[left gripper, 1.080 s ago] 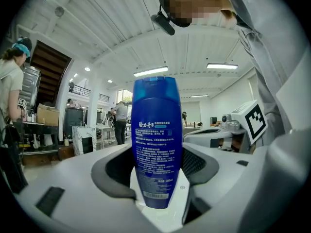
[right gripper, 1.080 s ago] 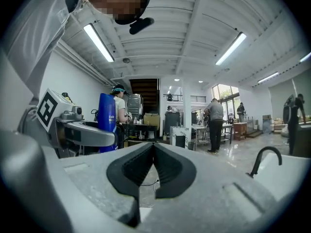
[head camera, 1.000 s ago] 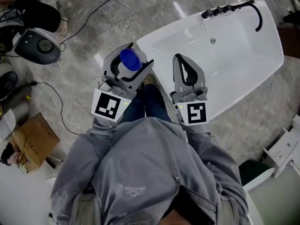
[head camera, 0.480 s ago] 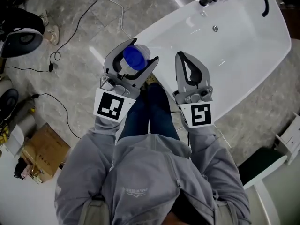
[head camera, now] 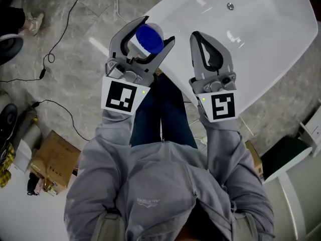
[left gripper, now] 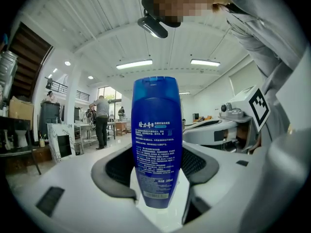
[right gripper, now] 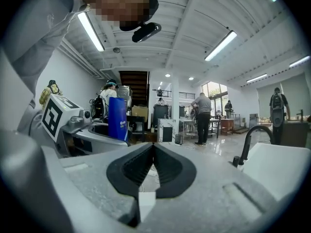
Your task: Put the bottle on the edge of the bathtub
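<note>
Two tongs have moved closer to the white bathtub vs a sec ago; left tongs, jaws wide, clamp the upright blue bottle, now over the tub's near edge; right tongs closed, empty; set-down likely next.

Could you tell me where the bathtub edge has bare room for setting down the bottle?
On the bathtub, the near rim between the left gripper, which grips the bottle, and the shut right gripper is bare white; so is the long rim beyond the right gripper. The far end by the black faucet is crowded with fittings.
</note>
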Action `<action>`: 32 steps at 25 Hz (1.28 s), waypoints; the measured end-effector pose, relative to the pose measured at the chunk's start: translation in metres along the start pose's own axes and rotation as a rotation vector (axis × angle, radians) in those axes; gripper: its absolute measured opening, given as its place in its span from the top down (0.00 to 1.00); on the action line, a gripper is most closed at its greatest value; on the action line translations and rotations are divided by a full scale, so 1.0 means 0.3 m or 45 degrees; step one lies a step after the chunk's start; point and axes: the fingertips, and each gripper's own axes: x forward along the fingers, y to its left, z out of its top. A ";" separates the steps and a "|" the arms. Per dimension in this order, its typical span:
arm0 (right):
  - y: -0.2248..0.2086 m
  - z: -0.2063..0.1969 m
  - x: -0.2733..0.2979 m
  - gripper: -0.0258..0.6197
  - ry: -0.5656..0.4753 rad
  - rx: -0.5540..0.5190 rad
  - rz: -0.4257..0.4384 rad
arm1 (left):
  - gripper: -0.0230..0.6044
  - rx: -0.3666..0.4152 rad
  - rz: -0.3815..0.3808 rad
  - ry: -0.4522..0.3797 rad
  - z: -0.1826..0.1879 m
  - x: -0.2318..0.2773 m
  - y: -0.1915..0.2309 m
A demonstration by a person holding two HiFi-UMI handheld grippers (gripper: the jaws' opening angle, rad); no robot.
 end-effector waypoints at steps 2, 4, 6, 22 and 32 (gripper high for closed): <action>-0.011 -0.039 0.020 0.96 0.011 -0.003 0.001 | 0.53 0.003 -0.007 0.008 -0.043 0.031 0.009; -0.026 -0.066 0.039 0.96 0.014 -0.012 0.008 | 0.53 0.008 -0.009 0.008 -0.074 0.061 0.019; -0.045 -0.080 0.063 0.96 0.007 -0.020 0.010 | 0.53 0.025 -0.011 0.000 -0.090 0.093 0.032; -0.128 -0.281 0.226 0.96 0.054 0.037 0.010 | 0.53 0.010 -0.089 0.041 -0.346 0.299 0.104; -0.151 -0.394 0.257 0.96 0.121 0.097 0.024 | 0.53 -0.020 -0.099 0.078 -0.492 0.351 0.111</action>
